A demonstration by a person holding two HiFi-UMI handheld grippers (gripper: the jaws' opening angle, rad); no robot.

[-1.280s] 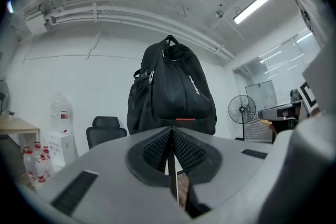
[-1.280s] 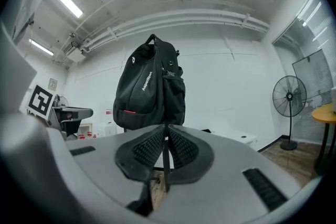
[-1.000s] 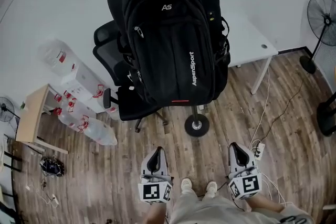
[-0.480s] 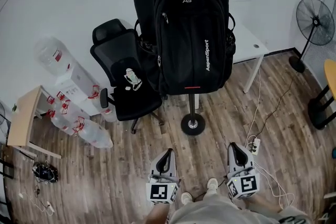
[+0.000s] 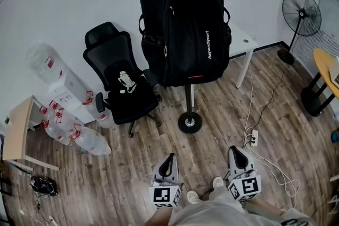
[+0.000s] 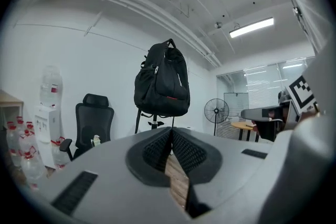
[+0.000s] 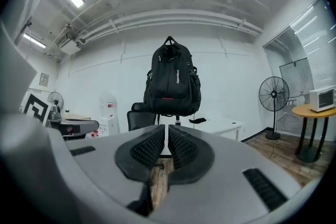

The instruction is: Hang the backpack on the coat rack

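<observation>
Left gripper clenched on nothing; right gripper pinched together, empty too; backpack already hangs upright from the top of the coat rack, straight ahead and higher up; left looks slightly nearer.

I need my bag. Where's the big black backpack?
Head view, top centre: the big black backpack hangs on the pole coat rack, right of the black office chair.
</observation>
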